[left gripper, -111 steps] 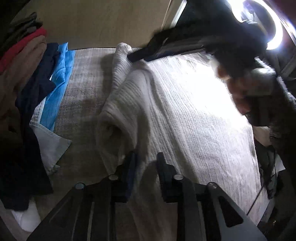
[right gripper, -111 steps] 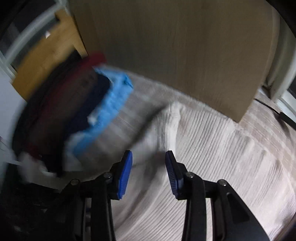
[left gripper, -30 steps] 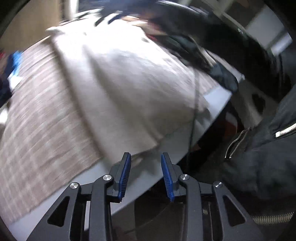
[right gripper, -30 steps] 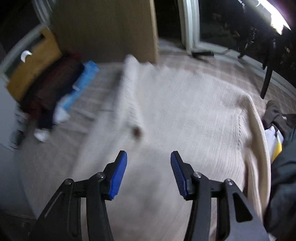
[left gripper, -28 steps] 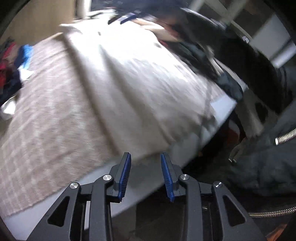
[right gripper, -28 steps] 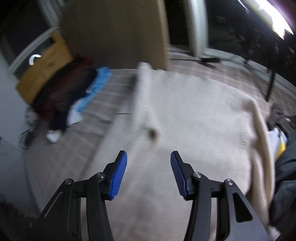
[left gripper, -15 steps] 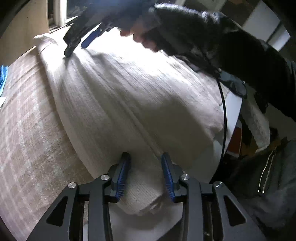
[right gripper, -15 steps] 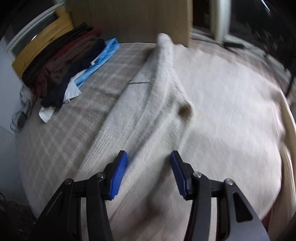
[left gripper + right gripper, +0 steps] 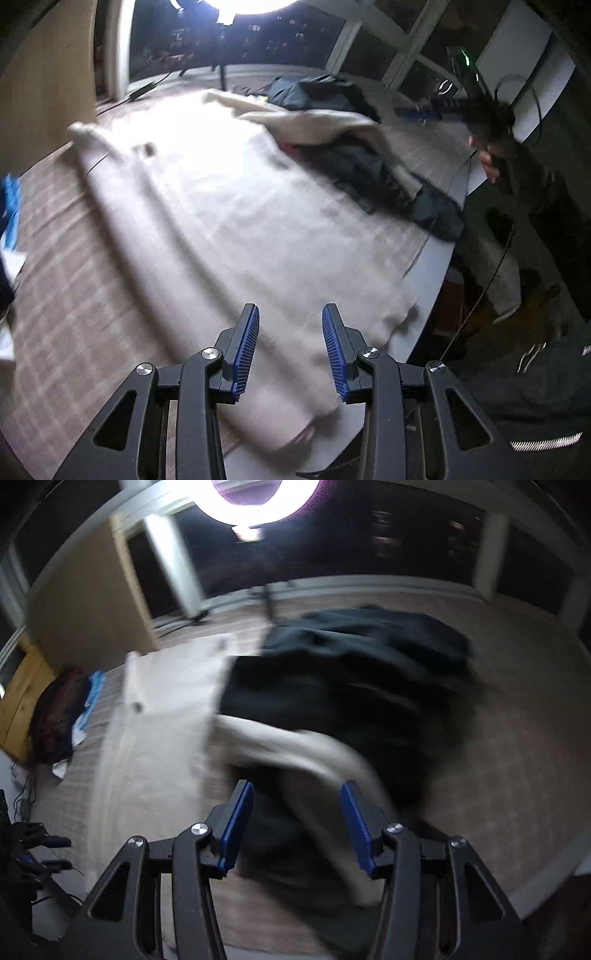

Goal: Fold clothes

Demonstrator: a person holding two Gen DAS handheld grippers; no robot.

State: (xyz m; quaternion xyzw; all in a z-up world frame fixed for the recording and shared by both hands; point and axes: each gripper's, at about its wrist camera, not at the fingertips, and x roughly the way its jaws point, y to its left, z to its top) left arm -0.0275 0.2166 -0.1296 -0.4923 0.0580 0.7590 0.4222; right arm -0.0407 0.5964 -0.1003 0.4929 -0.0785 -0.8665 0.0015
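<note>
With the cream sweater (image 9: 236,206) spread flat, the left gripper (image 9: 290,338) and right gripper (image 9: 297,818) hovered half-open and empty; its sleeve (image 9: 295,749), centre frame, likely needed gripping next.

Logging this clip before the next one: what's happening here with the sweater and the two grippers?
A person holds a gripper in each hand over a bed. A cream sweater lies spread on the checked cover. The left gripper hovers open above its near hem, gripping nothing. The right gripper is open over the sweater's sleeve, which lies across a pile of dark clothes. No fold is under way.
</note>
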